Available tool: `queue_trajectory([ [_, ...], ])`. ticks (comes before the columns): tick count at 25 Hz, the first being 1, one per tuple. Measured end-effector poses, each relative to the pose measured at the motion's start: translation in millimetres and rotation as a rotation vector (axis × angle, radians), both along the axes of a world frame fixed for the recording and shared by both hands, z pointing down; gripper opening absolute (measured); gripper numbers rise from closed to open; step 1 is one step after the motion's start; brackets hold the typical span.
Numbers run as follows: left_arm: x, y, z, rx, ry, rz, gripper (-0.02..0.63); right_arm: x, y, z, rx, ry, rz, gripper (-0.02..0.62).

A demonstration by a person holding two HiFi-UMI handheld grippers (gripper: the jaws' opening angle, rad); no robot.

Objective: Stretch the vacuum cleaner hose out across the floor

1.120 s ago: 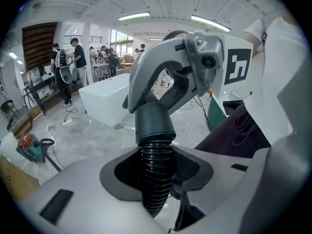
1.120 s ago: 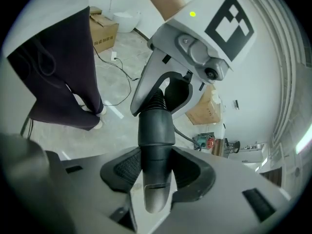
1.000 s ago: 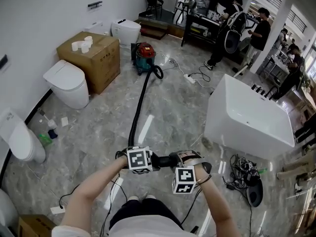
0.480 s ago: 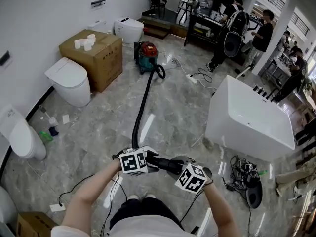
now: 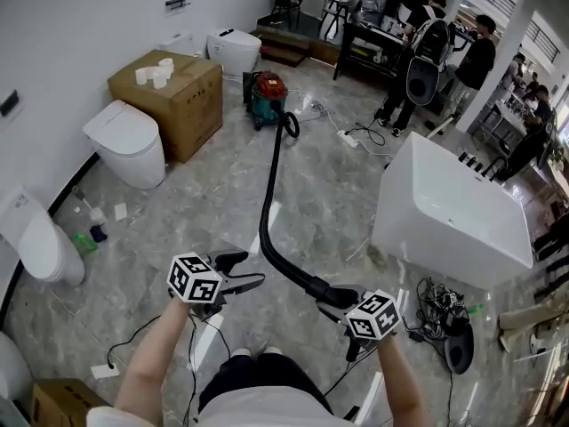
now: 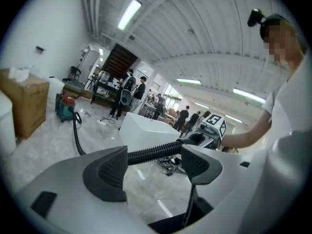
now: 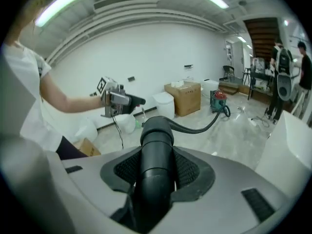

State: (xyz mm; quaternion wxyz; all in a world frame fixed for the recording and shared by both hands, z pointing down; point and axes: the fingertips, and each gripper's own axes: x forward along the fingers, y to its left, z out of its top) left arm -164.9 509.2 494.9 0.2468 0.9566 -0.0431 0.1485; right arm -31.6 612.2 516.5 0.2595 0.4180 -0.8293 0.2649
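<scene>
Most of the stretching looks done. In the head view the hose (image 5: 266,203) runs over the floor (image 5: 196,194) in a long line from the vacuum cleaner (image 5: 267,99) at 12 o'clock down to the right gripper (image 5: 338,298) at 5 o'clock. It is not quite straight: there is a small loop beside the vacuum cleaner and a bend toward 5 o'clock just ahead of the held end, which is lifted off the floor. I judge that what is left is to pull out that bend and lay the end down.

The right gripper's jaws are closed firmly round the hose's smooth black cuff. The left gripper (image 5: 252,270), at 7 o'clock and near the hose but apart from it, has just been opening its jaws. They stand wide with nothing between them.

Only the head view shows the hose's whole run. The right gripper view alone shows the pads pressed on the cuff. The left gripper view shows the ribbed stretch passing beyond its open pads, untouched.
</scene>
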Motion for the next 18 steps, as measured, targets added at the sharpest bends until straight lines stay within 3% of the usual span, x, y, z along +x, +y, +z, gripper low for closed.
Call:
queue_trajectory([
  [3,-5.6,5.0,8.8,-0.114,0.060,-0.057,0.330,0.5,0.4,-4.5,-0.004,-0.192,0.106,0.181],
  [10,2.0,22.0,20.1,-0.274,0.138,-0.083,0.330,3.2,-5.1,-28.6,0.008,-0.749,0.344,0.181],
  [18,7.8,39.1,23.9,-0.310,0.164,-0.058,0.330,23.8,-31.9,-37.3,0.053,-1.233,0.605,0.181],
])
